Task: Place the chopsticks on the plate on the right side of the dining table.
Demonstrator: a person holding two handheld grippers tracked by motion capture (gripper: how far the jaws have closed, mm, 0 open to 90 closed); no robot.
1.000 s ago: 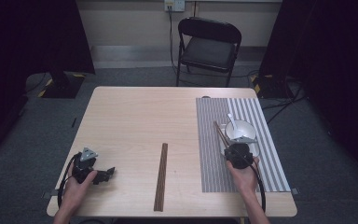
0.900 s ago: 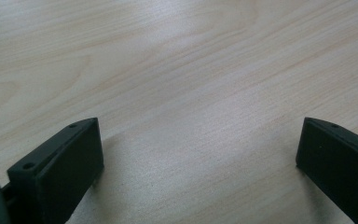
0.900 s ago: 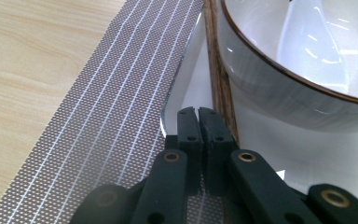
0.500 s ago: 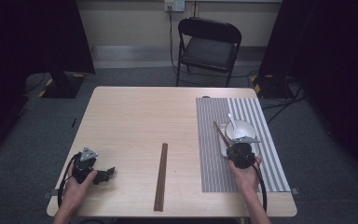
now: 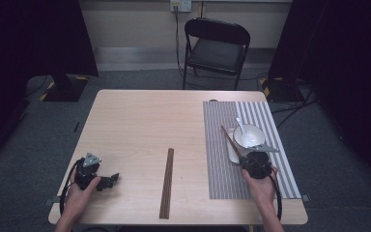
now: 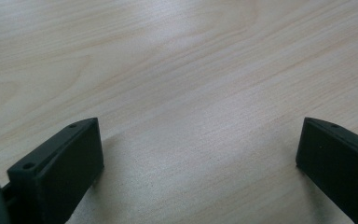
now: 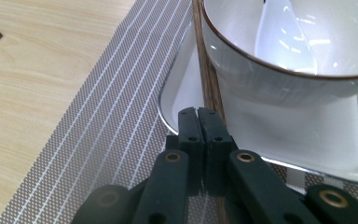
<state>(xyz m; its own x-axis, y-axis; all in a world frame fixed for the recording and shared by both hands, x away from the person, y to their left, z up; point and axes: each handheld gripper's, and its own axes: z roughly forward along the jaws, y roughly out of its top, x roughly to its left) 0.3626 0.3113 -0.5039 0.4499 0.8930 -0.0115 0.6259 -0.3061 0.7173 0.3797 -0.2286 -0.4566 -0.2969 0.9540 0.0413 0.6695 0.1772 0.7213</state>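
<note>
Wooden chopstick (image 7: 208,70) pinched by right gripper (image 7: 198,112); left gripper (image 6: 196,154) fingers wide, empty.

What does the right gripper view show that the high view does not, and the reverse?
The right gripper view adds close detail: the bowl has a brown rim, the placemat a mesh weave, and the right gripper has its jaws shut. The high view adds the left gripper, brown sticks mid-table and a chair. Both share bowl, spoon, chopstick, plate and placemat.

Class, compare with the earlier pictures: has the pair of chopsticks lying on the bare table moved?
No. The chopsticks lie at the same spot left of the striped placemat.
</note>
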